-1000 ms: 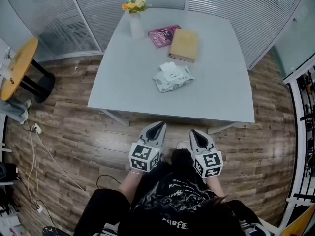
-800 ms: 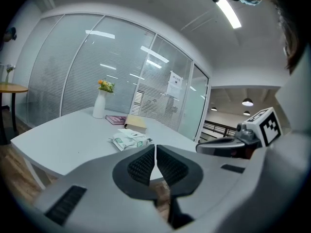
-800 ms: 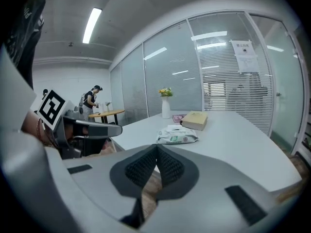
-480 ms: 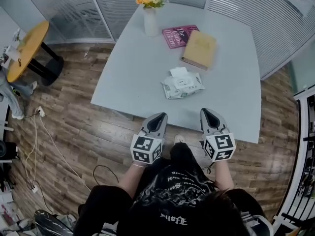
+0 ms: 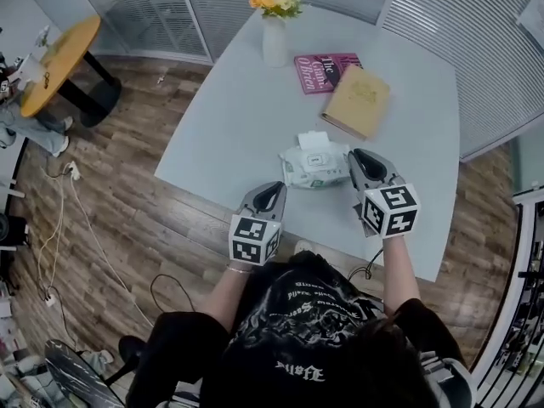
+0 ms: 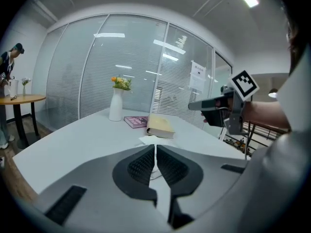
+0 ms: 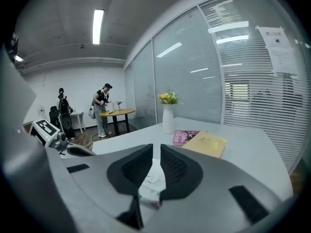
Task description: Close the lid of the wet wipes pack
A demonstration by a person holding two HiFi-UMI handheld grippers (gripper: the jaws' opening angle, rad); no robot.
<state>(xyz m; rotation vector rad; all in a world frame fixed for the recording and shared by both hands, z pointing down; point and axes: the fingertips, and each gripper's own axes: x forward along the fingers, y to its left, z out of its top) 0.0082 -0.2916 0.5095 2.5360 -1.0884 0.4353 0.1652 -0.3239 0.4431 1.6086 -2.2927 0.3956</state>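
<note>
tongs tilted down: left pair (image 5: 270,192) closed, right pair (image 5: 361,155) opening, empty, by wipes pack (image 5: 314,164)

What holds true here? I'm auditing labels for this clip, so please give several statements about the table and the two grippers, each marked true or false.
1. The white wet wipes pack lies on the pale grey table with its lid flap raised. True.
2. The tan hardcover book lies on top of the pack. False: it lies apart from it, farther back, by the magenta book.
3. The right gripper is clamped on the pack. False: its jaws are opening, with nothing pressed between them, near the pack's end.
4. The white vase of orange and yellow flowers stands near the table's far edge. True.
5. The left gripper has its jaws together and holds nothing. True.
</note>
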